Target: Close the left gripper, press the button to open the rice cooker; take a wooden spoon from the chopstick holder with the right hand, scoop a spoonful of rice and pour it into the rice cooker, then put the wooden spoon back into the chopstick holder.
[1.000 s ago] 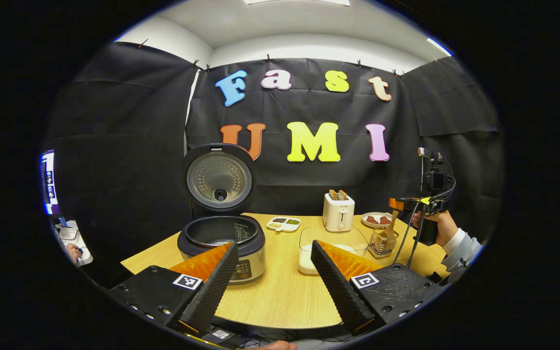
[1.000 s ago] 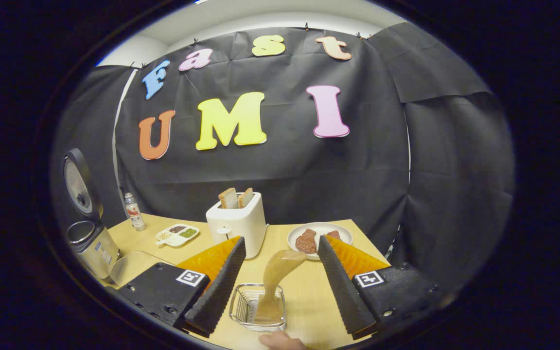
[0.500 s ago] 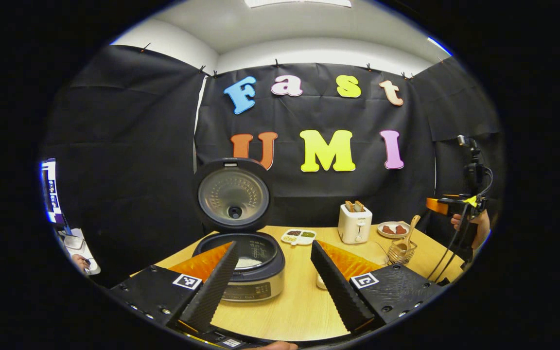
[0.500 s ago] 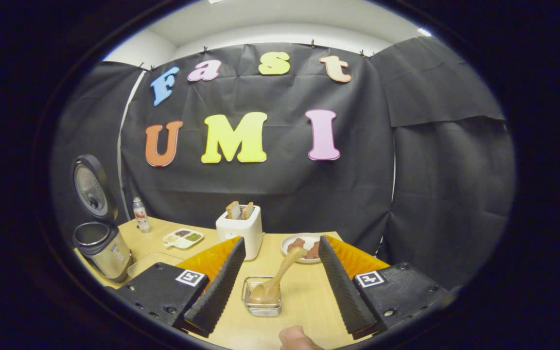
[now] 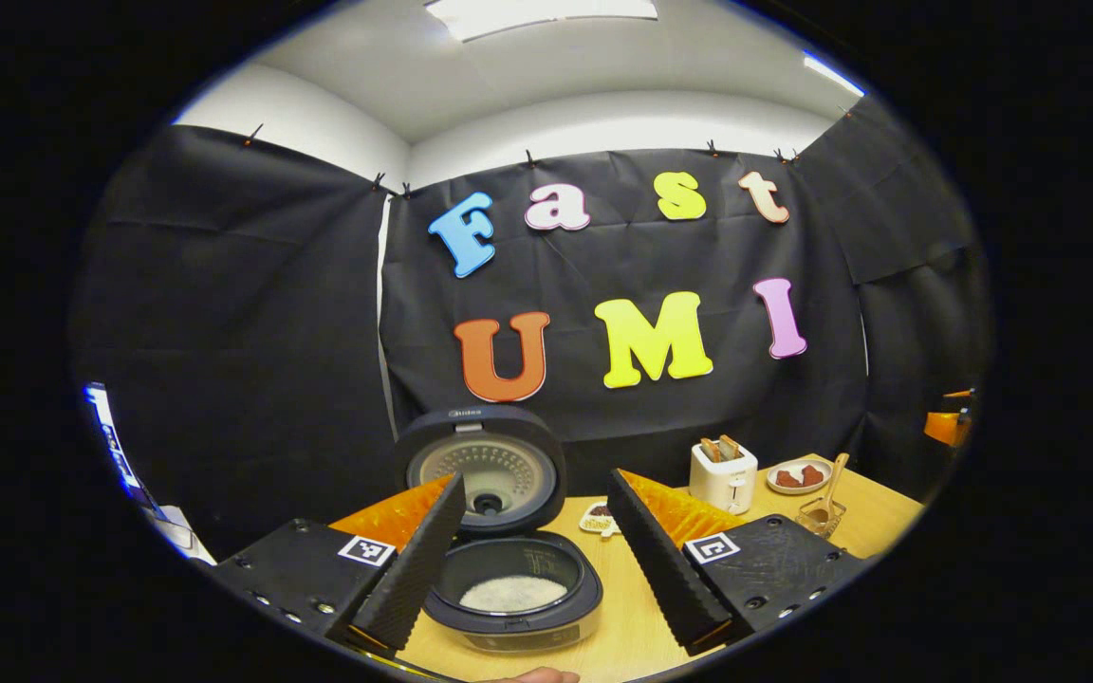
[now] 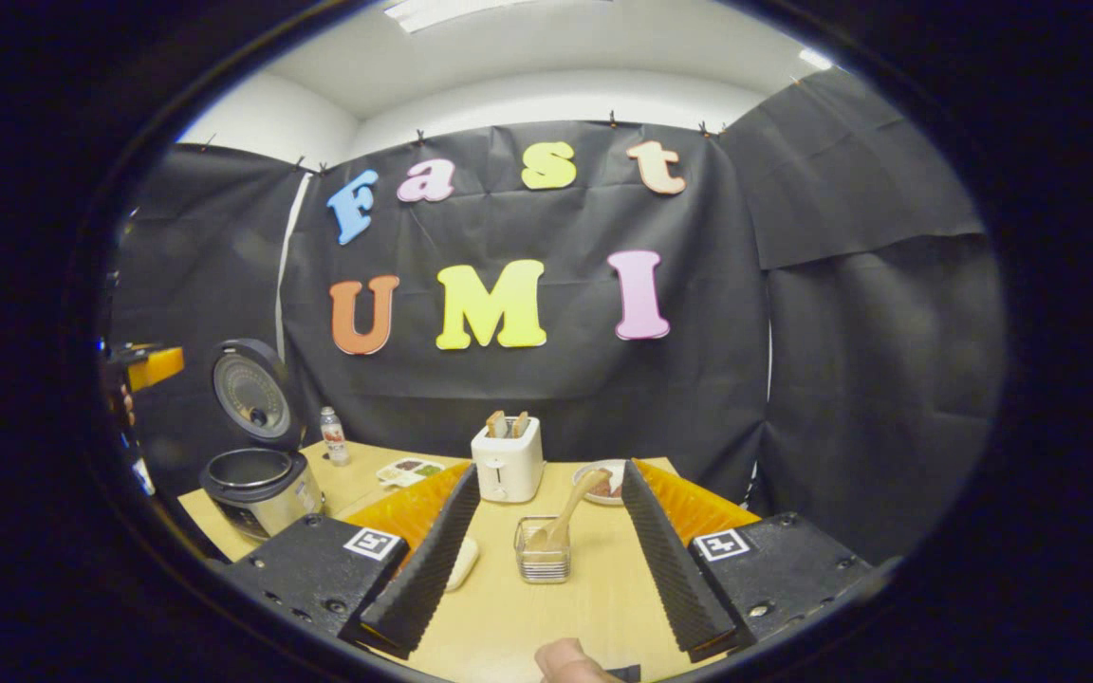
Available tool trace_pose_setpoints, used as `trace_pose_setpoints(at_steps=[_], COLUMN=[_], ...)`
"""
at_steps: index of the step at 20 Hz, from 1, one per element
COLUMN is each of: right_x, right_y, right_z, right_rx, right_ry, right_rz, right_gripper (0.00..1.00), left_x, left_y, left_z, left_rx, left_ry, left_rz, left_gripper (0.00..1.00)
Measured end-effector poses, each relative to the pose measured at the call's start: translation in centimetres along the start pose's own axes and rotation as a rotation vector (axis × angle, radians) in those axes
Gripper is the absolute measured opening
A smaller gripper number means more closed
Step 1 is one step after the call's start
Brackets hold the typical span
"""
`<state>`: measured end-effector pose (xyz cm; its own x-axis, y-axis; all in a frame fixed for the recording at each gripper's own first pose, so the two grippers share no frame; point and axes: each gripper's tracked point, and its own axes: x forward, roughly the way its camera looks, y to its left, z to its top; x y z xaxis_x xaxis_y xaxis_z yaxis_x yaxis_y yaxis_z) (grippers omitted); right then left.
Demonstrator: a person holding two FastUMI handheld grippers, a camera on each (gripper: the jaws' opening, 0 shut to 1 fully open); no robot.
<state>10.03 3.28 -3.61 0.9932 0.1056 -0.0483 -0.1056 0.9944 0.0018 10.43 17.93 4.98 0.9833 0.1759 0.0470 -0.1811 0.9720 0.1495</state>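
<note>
The rice cooker (image 5: pixel 509 607) stands open with its lid (image 5: pixel 482 465) upright and white rice in the pot. My left gripper (image 5: pixel 535 479) hangs open above and in front of it, holding nothing. The wooden spoon (image 6: pixel 573 503) leans in the wire chopstick holder (image 6: pixel 543 558), its handle pointing up to the right. My right gripper (image 6: pixel 548 470) is open, drawn back from the holder, with the spoon seen between its fingers but apart from them. The spoon (image 5: pixel 831 479) and the holder (image 5: pixel 819 517) also appear at the far right in the left gripper view. The cooker (image 6: pixel 260 479) sits at the table's left.
A white toaster (image 6: pixel 507 462) with bread stands behind the holder, with a plate of meat (image 6: pixel 601 481) to its right. A small bottle (image 6: pixel 331 436) and a divided dish (image 6: pixel 411 468) sit near the cooker. A rice container (image 6: pixel 461 564) peeks out behind my finger. A thumb (image 6: pixel 567 659) shows at the bottom.
Both grippers have drawn back from the table and the objects look smaller. The spoon stays in the holder. Both grippers remain open.
</note>
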Motion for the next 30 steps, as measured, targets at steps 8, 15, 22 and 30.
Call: trace_pose_setpoints(at_steps=[8, 15, 22, 30], right_x=[-2.5, -1.7, -0.7, -1.2], right_y=[1.2, 1.3, 1.9, 1.4], right_z=[-1.2, -3.1, -5.3, -4.6], right_rx=[-0.036, -0.04, -0.048, -0.031], right_ry=[-0.019, 0.025, 0.071, 0.043], right_rz=[0.041, 0.036, 0.037, 0.018], right_gripper=[0.97, 0.98, 0.97, 0.97], left_x=[6.9, 15.6, 22.4, 24.4], left_y=[3.4, 6.3, 8.4, 8.8], left_z=[4.6, 3.1, 0.6, -3.1], left_rx=[-0.04, -0.067, -0.122, -0.115], left_ry=[-0.023, 0.017, 0.07, 0.181], left_rz=[0.021, 0.013, 0.047, 0.07], left_gripper=[0.95, 0.95, 0.95, 0.89])
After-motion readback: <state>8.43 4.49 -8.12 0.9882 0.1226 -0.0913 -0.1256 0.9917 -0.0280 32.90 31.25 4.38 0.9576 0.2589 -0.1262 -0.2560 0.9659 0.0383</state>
